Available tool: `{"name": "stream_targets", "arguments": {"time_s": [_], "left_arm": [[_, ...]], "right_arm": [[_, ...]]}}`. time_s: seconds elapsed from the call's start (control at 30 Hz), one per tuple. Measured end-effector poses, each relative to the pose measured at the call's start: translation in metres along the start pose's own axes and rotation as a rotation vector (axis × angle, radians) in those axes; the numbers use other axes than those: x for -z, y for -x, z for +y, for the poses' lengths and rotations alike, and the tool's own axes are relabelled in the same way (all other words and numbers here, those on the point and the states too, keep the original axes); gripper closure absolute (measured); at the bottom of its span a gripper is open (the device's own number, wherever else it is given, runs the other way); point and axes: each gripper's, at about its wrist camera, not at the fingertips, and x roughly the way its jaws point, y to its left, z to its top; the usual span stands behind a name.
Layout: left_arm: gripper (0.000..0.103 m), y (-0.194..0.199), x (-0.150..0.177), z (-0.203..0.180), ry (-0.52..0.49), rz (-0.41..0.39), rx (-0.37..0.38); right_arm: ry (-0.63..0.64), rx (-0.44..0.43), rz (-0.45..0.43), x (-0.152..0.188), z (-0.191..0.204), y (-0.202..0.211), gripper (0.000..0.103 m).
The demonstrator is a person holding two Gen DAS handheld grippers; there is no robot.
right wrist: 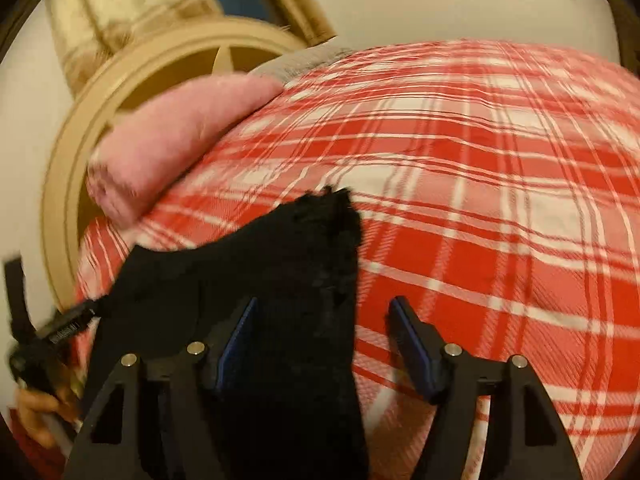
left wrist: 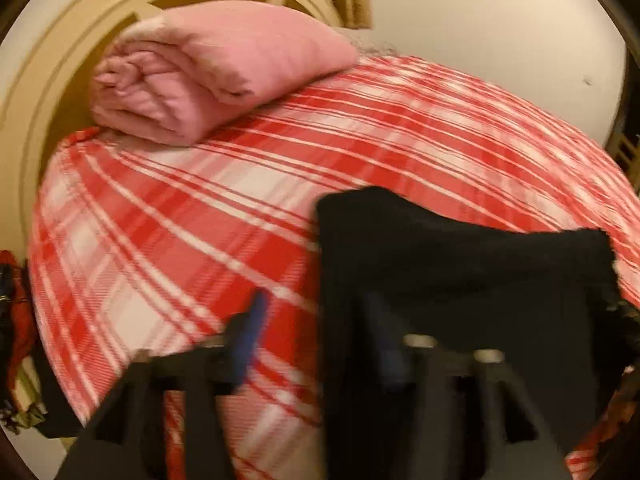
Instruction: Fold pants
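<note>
On the bed (right wrist: 500, 184) with its red plaid cover, black pants (right wrist: 280, 288) lie near the front edge. My right hand-held gripper (right wrist: 324, 332) stands wide, the pants' edge loose between its fingers. My left hand-held gripper (left wrist: 320, 328) gapes too, over the pants (left wrist: 460, 280). Pink bedding (left wrist: 208, 76) sits at the far left corner.

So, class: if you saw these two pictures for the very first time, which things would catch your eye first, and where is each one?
The red and white plaid bedspread fills most of both views. A folded pink blanket sits at its far left end against the cream wooden bed frame. Nearest the cameras lie the black fabric pants, with the open left gripper and the open right gripper over them.
</note>
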Motion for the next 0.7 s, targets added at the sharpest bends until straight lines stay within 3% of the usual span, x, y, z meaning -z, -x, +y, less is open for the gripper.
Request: {"name": "stream_targets", "arguments": {"time_s": [0.2, 0.37, 0.5, 0.7], "left_arm": [[0.034, 0.020, 0.000, 0.012, 0.010, -0.062, -0.059], [0.033, 0.047, 0.007, -0.007, -0.045, -0.112, -0.062], [0.033, 0.052, 0.019, -0.023, -0.065, -0.104, -0.041], [0.033, 0.044, 0.040, -0.040, -0.091, -0.054, -0.026]], "right_arm": [[0.007, 0.064, -0.194, 0.011, 0.015, 0.067, 0.035], [0.154, 0.164, -0.266, 0.030, 0.057, 0.099, 0.035], [0.252, 0.210, -0.222, 0.049, 0.074, 0.092, 0.041], [0.212, 0.236, -0.054, 0.072, 0.060, 0.049, 0.042]]}}
